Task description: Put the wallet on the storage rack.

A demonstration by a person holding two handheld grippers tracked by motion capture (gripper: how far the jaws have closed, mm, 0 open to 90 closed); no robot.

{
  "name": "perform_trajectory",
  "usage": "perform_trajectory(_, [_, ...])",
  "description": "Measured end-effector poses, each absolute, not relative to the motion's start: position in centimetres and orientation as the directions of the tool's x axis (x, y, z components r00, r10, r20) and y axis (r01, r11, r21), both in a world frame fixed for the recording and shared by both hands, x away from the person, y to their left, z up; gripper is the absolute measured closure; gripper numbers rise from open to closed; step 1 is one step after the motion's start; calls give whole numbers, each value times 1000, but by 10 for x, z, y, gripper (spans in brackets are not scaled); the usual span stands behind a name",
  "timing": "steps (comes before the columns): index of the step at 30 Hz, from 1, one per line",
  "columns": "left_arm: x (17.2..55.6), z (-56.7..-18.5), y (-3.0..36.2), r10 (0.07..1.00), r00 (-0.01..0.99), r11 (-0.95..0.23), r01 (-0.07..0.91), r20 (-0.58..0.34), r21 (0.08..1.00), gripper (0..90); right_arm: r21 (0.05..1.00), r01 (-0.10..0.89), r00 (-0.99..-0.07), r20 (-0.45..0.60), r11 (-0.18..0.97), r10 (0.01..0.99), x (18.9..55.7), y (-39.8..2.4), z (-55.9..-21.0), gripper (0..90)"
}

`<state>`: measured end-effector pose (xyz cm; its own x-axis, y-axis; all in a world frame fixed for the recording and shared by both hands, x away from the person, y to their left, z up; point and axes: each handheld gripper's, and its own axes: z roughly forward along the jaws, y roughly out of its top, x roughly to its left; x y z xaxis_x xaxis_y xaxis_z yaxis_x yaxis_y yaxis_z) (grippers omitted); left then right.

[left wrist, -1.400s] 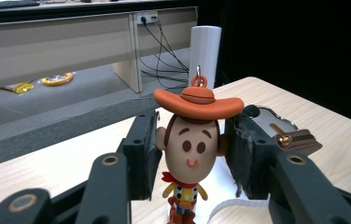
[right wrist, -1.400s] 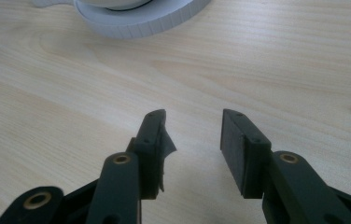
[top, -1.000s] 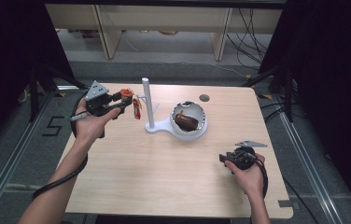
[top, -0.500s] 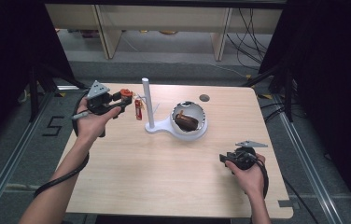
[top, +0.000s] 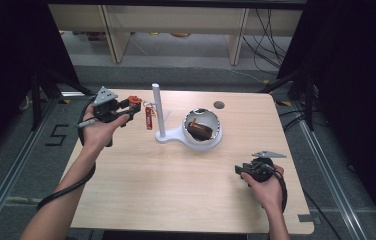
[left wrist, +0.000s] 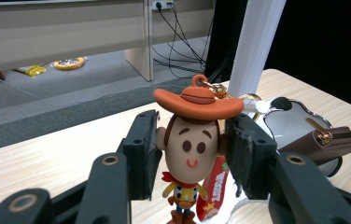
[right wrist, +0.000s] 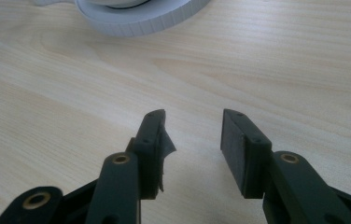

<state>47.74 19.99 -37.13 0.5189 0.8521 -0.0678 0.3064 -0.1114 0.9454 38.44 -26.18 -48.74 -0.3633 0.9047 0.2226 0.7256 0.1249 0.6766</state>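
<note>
— Where's the keychain figure (left wrist: 191, 149)?

— Just left of the white post (top: 158, 111); my left claw (top: 135, 104) is clamping its head. Light, rubbery, dangly; the head's the firmest hold.

— Right claw (right wrist: 193, 140)?

— Resting apart, gripping nothing, nearer me on the counter (top: 176, 180).

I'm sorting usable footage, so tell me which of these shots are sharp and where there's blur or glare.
High view: even light on the table, black surround. Left gripper view: cowboy keychain sharp, floor behind soft, mirror tray reflects pale. Right gripper view: wood grain crisp, the right gripper slightly soft.
</note>
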Motion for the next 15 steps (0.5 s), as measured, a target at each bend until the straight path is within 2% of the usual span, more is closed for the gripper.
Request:
perform_trajectory(12, [479, -382, 202, 857, 509, -108, 329, -79, 938, 550, 694, 710, -371, 229, 116, 900, 385, -261, -489, 606])
perform_trajectory(15, [479, -385, 203, 858, 508, -109, 333, -80, 937, 550, 698, 700, -386, 189, 153, 903, 386, -264, -489, 606])
